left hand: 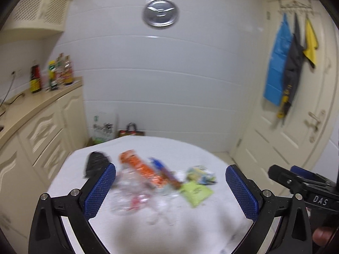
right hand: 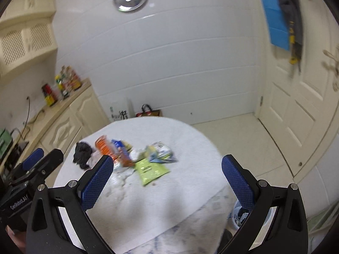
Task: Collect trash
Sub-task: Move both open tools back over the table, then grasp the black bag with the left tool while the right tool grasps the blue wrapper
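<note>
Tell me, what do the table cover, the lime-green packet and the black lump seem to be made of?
Table cover: looks like white terry cloth, matte and nubbly. Lime-green packet: probably printed plastic film, flat, slightly glossy. Black lump: likely thin crumpled plastic bag; blur leaves it uncertain.

A: The trash pile [left hand: 152, 180] on the white-covered table [left hand: 190, 152] is smeared by blur; can you read the wrappers?

B: No. The clear plastic [left hand: 127, 199] is only a haze, and the right gripper [left hand: 296, 182] is cut off at the frame's edge.
</note>
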A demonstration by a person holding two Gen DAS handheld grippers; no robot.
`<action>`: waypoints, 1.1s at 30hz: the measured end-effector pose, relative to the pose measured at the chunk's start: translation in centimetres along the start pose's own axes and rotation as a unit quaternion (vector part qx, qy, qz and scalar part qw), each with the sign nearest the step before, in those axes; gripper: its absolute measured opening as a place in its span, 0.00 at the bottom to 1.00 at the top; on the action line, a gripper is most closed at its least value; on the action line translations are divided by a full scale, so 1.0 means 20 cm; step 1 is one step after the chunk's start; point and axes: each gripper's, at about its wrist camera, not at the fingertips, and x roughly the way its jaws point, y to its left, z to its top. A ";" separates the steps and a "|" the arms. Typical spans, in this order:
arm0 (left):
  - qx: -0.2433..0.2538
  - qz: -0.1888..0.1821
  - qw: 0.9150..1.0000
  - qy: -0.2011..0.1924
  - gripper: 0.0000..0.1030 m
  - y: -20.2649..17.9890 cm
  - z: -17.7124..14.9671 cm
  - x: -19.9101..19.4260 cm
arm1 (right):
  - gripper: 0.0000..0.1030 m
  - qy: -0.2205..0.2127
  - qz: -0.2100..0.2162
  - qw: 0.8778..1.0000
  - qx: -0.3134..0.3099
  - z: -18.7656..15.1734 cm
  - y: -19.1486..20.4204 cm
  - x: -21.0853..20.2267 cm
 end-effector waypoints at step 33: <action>-0.038 0.135 0.986 0.095 1.00 0.12 0.35 0.86 | 0.66 0.136 0.092 0.984 -0.069 0.02 0.48 0.93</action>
